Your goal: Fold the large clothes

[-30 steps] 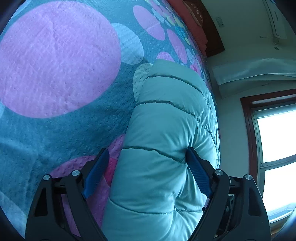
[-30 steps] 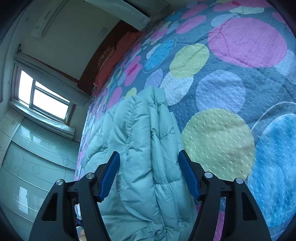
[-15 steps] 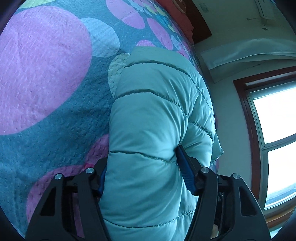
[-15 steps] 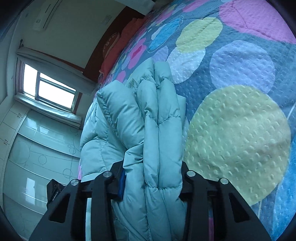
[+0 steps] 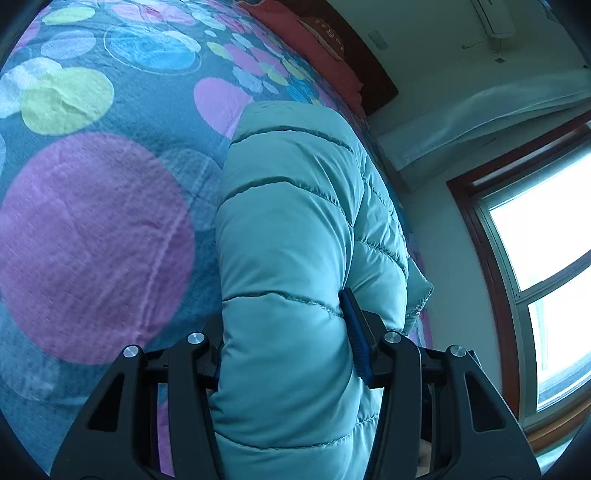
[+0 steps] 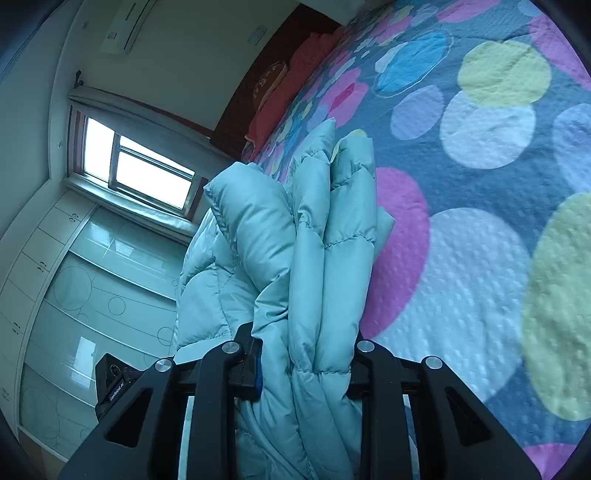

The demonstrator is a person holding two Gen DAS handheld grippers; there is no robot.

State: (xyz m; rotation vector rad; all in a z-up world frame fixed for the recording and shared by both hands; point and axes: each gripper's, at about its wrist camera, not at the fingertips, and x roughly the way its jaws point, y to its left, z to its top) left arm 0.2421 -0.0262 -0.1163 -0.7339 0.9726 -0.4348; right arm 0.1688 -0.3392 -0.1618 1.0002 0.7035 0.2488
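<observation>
A light teal quilted puffer jacket [image 5: 291,229] lies on a bed with a blue cover printed with coloured circles [image 5: 96,236]. My left gripper [image 5: 286,343] is shut on a thick padded fold of the jacket and holds it raised off the cover. My right gripper [image 6: 308,354] is shut on a bunched, layered edge of the same jacket [image 6: 325,236], also lifted above the bed cover [image 6: 480,258]. Both pairs of fingertips are mostly buried in the padding.
A red pillow [image 5: 314,48] and dark wooden headboard [image 5: 373,77] are at the bed's far end. A window [image 5: 546,258] and a wall air conditioner [image 6: 125,26] are at the side. Glossy wardrobe doors [image 6: 85,314] stand beyond the bed edge.
Both grippers closed from open around the jacket to shut on it, then lifted the gripped folds up off the bed cover.
</observation>
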